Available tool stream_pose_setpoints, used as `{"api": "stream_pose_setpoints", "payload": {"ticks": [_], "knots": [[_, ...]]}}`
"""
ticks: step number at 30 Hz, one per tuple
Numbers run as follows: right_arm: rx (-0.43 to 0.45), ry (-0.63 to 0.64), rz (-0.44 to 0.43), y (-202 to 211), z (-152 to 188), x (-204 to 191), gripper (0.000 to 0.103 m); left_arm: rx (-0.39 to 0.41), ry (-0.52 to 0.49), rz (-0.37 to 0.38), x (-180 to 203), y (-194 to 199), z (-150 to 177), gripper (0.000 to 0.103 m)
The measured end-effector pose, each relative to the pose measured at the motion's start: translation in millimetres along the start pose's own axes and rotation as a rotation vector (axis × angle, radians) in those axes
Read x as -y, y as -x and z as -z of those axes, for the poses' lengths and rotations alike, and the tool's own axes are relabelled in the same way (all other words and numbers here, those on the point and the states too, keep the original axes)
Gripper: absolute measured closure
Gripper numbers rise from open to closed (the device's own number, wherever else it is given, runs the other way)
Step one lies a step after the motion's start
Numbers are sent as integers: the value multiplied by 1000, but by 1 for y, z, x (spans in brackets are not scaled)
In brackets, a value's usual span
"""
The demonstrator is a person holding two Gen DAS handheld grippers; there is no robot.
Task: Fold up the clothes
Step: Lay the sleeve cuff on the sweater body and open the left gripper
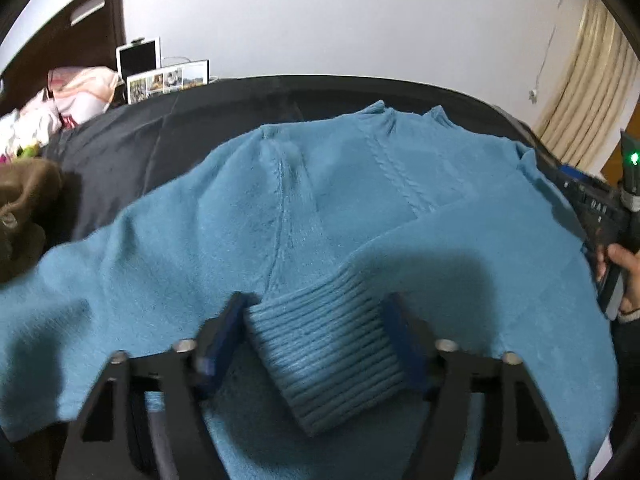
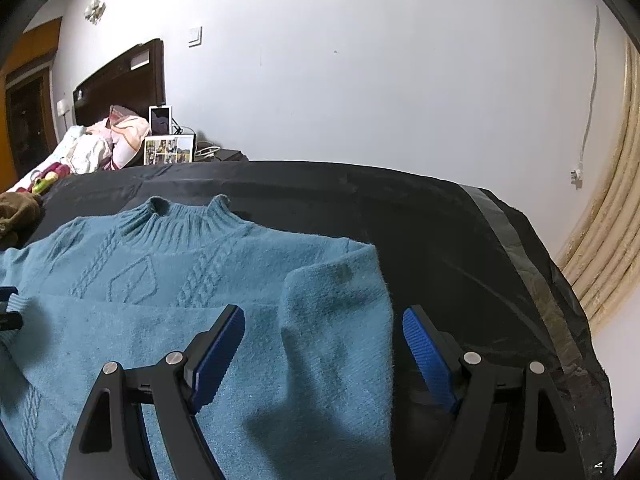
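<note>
A blue knit sweater (image 1: 320,184) lies spread on a black-covered surface (image 1: 160,128), collar at the far side. Its right sleeve is folded across the body, and the ribbed cuff (image 1: 324,352) lies between the fingers of my left gripper (image 1: 316,312), which is open around it. In the right wrist view the sweater (image 2: 180,280) shows its cable pattern and collar. My right gripper (image 2: 324,324) is open over the sweater's folded right shoulder edge (image 2: 340,312), holding nothing. The right gripper body and hand show at the left wrist view's right edge (image 1: 608,224).
A brown garment (image 1: 24,208) lies at the left on the black cover (image 2: 440,220). Behind are a bed with pink bedding (image 2: 120,136), a photo frame (image 2: 170,149), a dark headboard, a white wall and a beige curtain (image 2: 608,240) at the right.
</note>
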State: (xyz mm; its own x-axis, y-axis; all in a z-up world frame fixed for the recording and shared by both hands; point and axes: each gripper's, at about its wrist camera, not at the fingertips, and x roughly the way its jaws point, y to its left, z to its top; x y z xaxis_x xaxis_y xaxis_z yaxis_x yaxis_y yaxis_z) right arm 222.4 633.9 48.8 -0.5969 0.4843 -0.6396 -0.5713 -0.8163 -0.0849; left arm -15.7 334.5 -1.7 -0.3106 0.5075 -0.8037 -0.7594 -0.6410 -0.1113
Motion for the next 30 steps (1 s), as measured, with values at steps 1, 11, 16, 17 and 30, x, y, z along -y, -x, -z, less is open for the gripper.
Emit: {"api": "stream_pose_setpoints", "payload": {"ticks": [1, 11, 16, 17, 30], "knots": [[5, -10, 7, 1, 0, 2, 20, 3, -1, 0, 1, 1, 0, 61], [46, -150, 103, 9, 3, 43, 20, 126, -187, -123, 43, 32, 12, 86], [45, -112, 98, 8, 2, 37, 20, 49, -115, -120, 19, 15, 14, 86], [43, -95, 95, 7, 1, 34, 20, 41, -93, -115, 12, 14, 14, 86], [-131, 195, 269, -42, -1, 4, 19, 34, -7, -79, -2, 14, 13, 86]]}}
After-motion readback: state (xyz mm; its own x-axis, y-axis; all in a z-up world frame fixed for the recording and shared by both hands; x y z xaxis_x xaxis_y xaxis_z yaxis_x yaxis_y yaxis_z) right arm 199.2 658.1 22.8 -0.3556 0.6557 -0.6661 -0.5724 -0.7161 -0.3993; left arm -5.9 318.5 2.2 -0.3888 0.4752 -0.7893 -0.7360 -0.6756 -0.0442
